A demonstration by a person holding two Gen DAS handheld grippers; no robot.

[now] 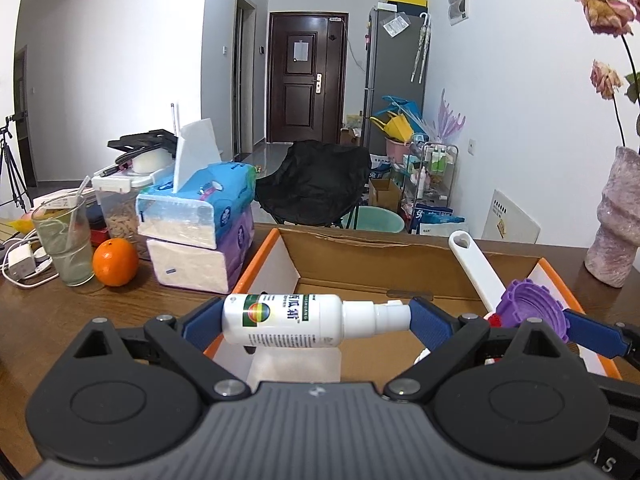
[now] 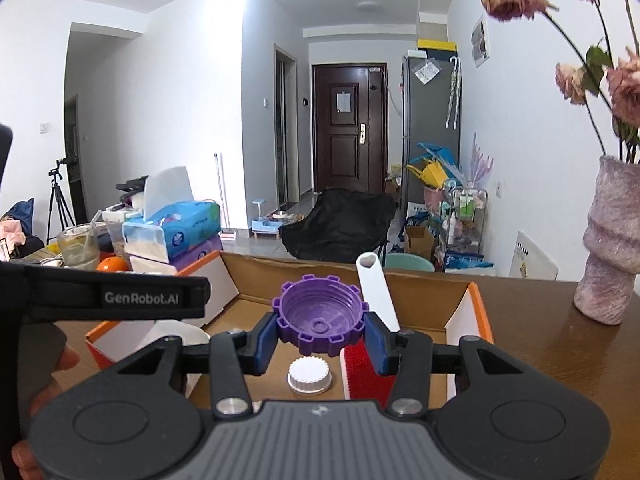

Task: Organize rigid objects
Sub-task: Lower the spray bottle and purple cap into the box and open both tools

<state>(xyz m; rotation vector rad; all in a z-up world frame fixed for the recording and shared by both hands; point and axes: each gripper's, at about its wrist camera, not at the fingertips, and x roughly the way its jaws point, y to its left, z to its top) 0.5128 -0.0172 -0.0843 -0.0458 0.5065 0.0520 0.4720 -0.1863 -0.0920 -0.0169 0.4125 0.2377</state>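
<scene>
My left gripper is shut on a white spray bottle, held sideways by its base and nozzle over the near left part of an open cardboard box. My right gripper is shut on a purple notched lid, hollow side up, above the box. The same lid and the right gripper's blue finger show at the right of the left wrist view. Inside the box lie a white ribbed cap, a red-bristled brush and its white handle.
Stacked tissue packs, an orange and a glass with a straw stand left of the box. A pink vase with dried roses stands to the right on the wooden table. A person's hand holds the left gripper.
</scene>
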